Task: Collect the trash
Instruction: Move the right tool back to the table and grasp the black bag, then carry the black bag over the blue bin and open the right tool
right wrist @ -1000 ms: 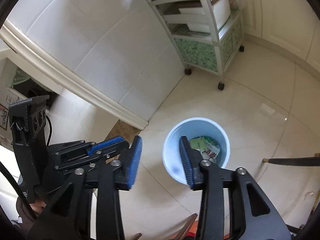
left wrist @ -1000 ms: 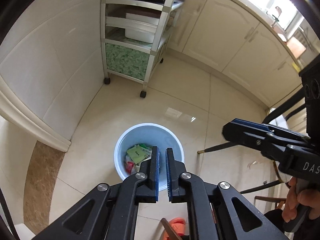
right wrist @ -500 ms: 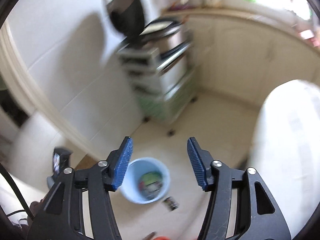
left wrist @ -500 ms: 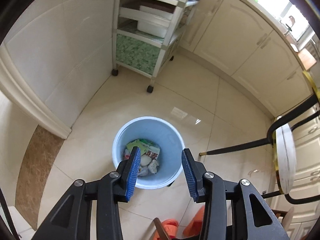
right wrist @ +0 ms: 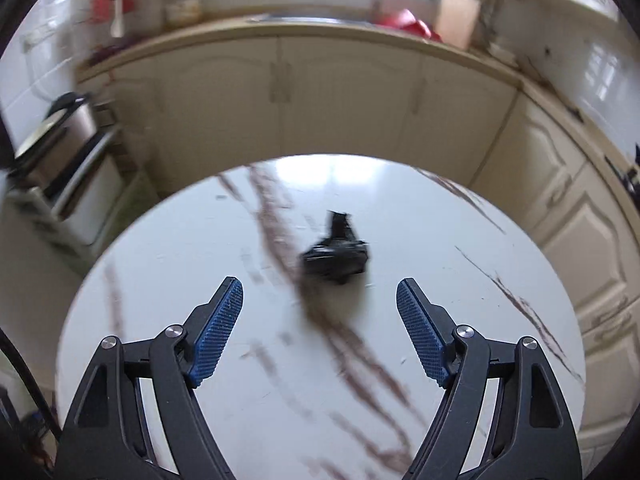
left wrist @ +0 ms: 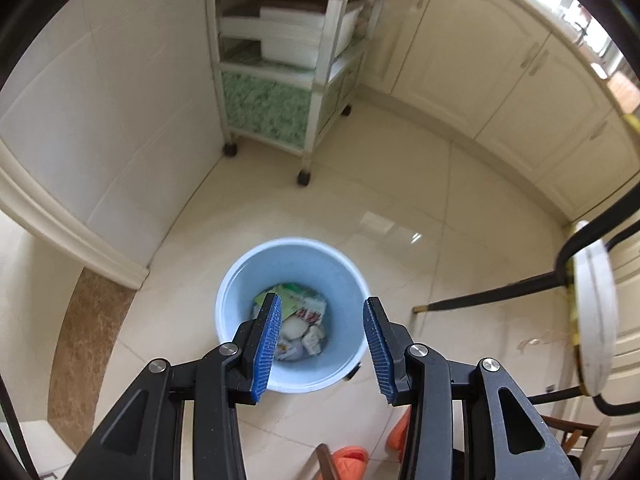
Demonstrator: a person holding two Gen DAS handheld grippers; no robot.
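Observation:
A light blue bin (left wrist: pixel 294 258) stands on the tiled floor with green and white wrappers (left wrist: pixel 304 312) lying in its bottom. My left gripper (left wrist: pixel 322 318) hangs above it, open, nothing between its blue pads. In the right wrist view a crumpled black piece of trash (right wrist: pixel 336 254) lies near the middle of a round white marble table (right wrist: pixel 200 240). My right gripper (right wrist: pixel 320 300) hovers over the table on the near side of that trash, its jaws opening wide with nothing between them. The picture there is blurred.
A white wheeled shelf cart (left wrist: pixel 288 80) stands against the wall beyond the bin. Cream cabinets (left wrist: pixel 480 60) line the far side. The table's edge (left wrist: pixel 592 312) and black chair legs (left wrist: pixel 492 296) are at the right; orange slippers (left wrist: pixel 352 458) lie at the bottom.
My left gripper opened and sank toward the bin, where more wrappers now lie. My right gripper swung away from the bin up over the marble table and widened.

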